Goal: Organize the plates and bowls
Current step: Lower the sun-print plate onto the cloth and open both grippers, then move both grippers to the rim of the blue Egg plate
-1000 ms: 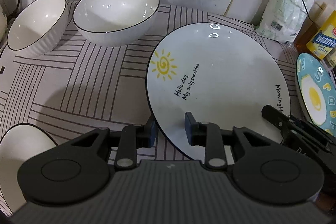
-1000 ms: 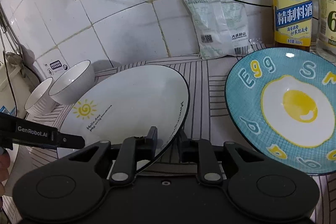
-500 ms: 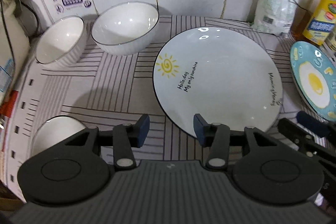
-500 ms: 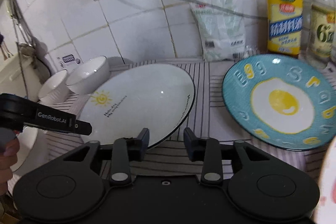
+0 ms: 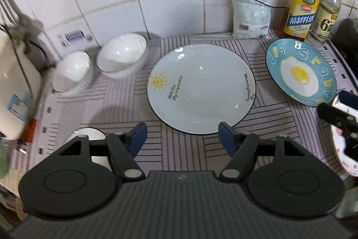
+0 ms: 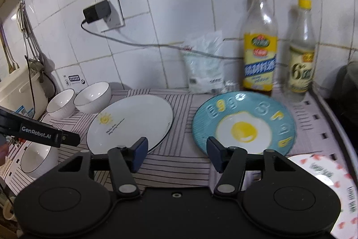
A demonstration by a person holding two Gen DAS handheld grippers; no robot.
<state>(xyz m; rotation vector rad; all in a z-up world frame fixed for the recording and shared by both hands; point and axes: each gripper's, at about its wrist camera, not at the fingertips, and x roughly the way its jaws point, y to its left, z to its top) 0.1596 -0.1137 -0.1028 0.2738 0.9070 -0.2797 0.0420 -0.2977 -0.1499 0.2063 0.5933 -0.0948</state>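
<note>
A white plate with a sun drawing (image 5: 201, 89) (image 6: 129, 124) lies flat in the middle of the striped mat. Right of it lies a blue egg plate (image 5: 299, 75) (image 6: 243, 124). Two white bowls (image 5: 122, 57) (image 5: 72, 73) stand at the back left, a third bowl (image 5: 89, 138) (image 6: 37, 158) sits near the front left. A plate with pink marks (image 6: 331, 192) lies at the front right. My left gripper (image 5: 182, 138) hovers above the sun plate's near rim, jaws opening, nothing between them. My right gripper (image 6: 176, 152) hangs between the two plates, jaws opening, empty.
Two bottles (image 5: 302, 3) (image 5: 326, 12) and a white bag (image 5: 250, 10) stand against the tiled wall. A cable runs from a wall socket (image 6: 100, 12). A white appliance (image 5: 13, 86) stands at the left; a dark object (image 6: 349, 84) sits at the right.
Both grippers let go of the sun plate's rim, opened wider and pulled back and up. The plate now lies flat on the mat.
</note>
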